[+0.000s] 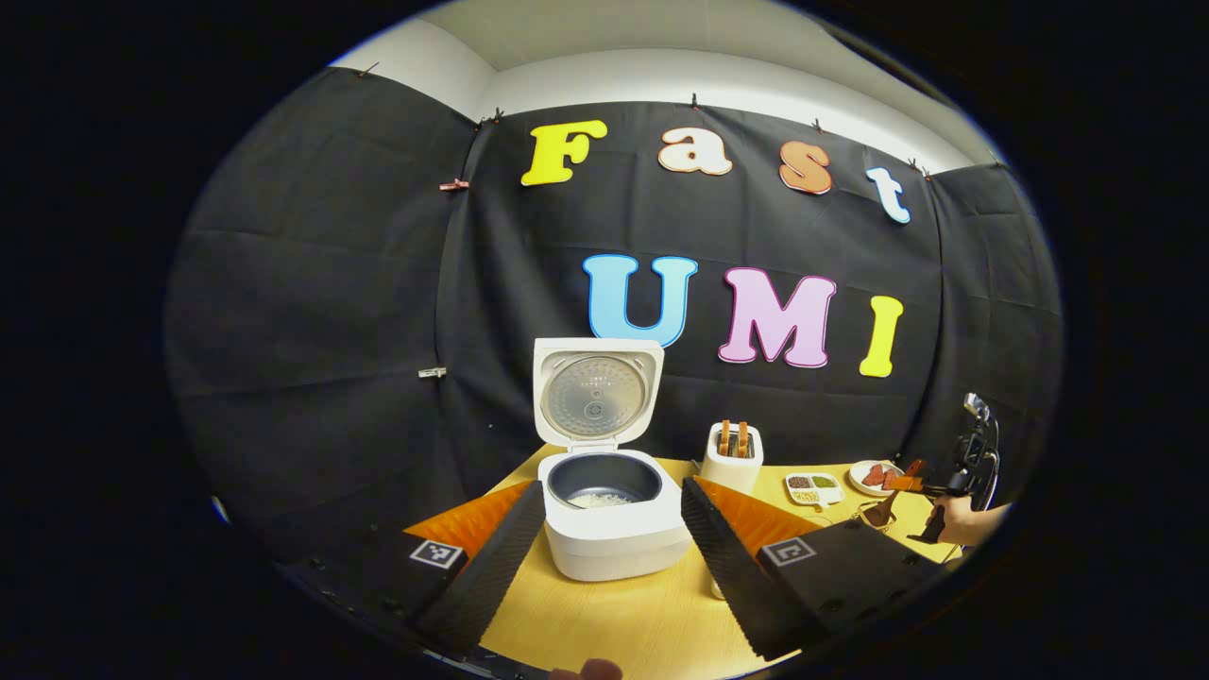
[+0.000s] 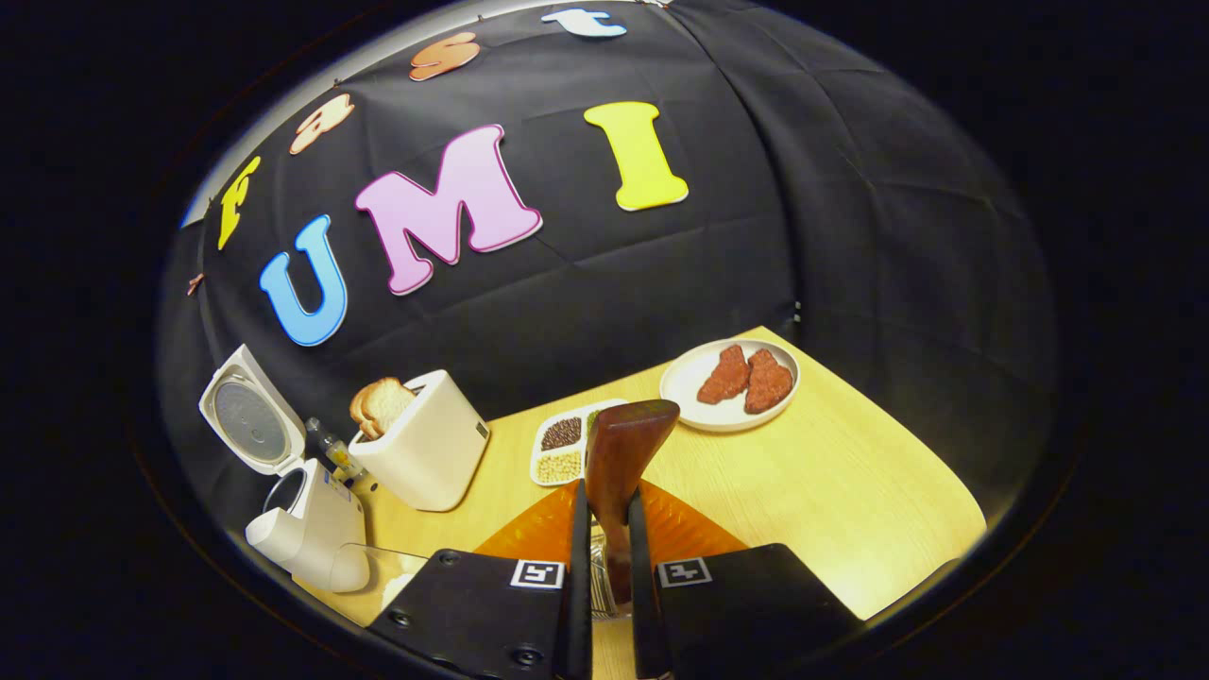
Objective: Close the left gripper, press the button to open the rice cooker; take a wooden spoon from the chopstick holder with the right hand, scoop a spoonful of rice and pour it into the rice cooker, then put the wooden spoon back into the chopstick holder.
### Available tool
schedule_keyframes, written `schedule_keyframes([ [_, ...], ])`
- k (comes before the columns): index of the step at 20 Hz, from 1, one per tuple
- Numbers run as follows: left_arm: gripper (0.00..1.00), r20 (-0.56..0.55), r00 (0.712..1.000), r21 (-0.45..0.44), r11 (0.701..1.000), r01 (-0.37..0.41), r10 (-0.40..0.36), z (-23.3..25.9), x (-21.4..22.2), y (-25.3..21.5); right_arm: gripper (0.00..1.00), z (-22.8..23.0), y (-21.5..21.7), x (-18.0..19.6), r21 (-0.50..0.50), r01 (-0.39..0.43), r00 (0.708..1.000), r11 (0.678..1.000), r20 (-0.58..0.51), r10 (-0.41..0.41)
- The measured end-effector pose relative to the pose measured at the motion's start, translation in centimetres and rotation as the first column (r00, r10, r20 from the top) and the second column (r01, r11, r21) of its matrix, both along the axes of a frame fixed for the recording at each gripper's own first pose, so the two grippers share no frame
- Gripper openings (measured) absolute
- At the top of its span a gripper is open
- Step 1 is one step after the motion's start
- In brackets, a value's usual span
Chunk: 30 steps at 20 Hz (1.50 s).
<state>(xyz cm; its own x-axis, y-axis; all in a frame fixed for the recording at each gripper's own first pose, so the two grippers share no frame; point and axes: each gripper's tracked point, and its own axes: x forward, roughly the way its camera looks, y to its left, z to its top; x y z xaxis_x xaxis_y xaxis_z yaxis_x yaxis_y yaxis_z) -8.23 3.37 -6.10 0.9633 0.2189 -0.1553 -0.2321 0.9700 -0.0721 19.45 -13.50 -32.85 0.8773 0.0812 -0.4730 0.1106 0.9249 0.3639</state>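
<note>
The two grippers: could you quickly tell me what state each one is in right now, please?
Left gripper: open, holding nothing, fingers either side of the open rice cooker.
Right gripper: shut on the wooden spoon.

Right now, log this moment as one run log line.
rice cooker: lid open, rice inside | left gripper: open, facing cooker | right gripper: shut on wooden spoon | spoon: not yet returned

Black cloth wall point(image 1: 331, 283), wooden table point(image 2: 850, 491), white ceiling point(image 1: 661, 38)

Left claw point(image 1: 604, 552) spread wide; right claw point(image 2: 604, 576) nearly closed
</note>
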Motion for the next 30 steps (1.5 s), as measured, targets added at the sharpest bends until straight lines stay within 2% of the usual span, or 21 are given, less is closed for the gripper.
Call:
schedule_keyframes([
  [4,0.99,0.002,1.000,0.014,1.000,0.000,0.000,0.5,-0.3,-0.2,0.24,0.2,-1.8,0.3,0.019,0.068,0.998,0.998,-0.018,-0.067],
  [5,0.99,0.005,1.000,0.012,1.000,0.002,-0.002,0.5,-0.3,-0.3,0.29,0.2,-2.3,0.1,0.023,0.078,0.996,0.997,-0.033,-0.077],
  [6,0.99,0.010,1.000,0.007,1.000,0.003,-0.003,0.6,-0.2,-0.2,0.41,0.0,-2.5,-0.4,0.020,0.086,0.995,0.996,-0.048,-0.085],
  [7,0.99,0.013,1.000,0.001,1.000,0.008,-0.008,0.7,-0.1,-0.2,0.43,-0.3,-2.6,-0.8,0.016,0.086,0.995,0.996,-0.062,-0.084],
  [8,0.99,0.013,1.000,-0.004,1.000,0.015,-0.015,0.7,-0.1,-0.4,0.61,0.1,-2.8,-1.5,0.012,0.082,0.995,0.997,-0.066,-0.081],
  [11,0.99,0.018,0.999,-0.003,0.999,0.034,-0.034,1.1,0.1,-0.2,0.98,1.6,-4.0,-3.1,-0.017,0.090,0.995,0.996,-0.044,-0.090],
  [17,0.99,0.063,0.995,-0.018,0.997,0.079,-0.077,2.4,1.2,0.5,0.99,5.6,-6.6,-8.5,-0.090,0.112,0.994,0.990,0.008,-0.112],
  [22,0.99,0.109,0.987,0.001,0.993,0.119,-0.118,4.3,2.9,1.0,0.99,9.5,-7.4,-13.2,-0.168,0.096,0.995,0.981,0.052,-0.089],
  [26,0.99,0.146,0.978,0.003,0.989,0.149,-0.148,6.2,5.5,2.0,0.99,12.9,-7.1,-16.3,-0.218,0.080,0.993,0.973,0.097,-0.060],
  [30,0.99,0.218,0.965,-0.021,0.988,0.156,-0.147,10.3,9.4,4.0,0.98,16.1,-6.6,-18.7,-0.264,0.083,0.989,0.961,0.137,-0.048],
])
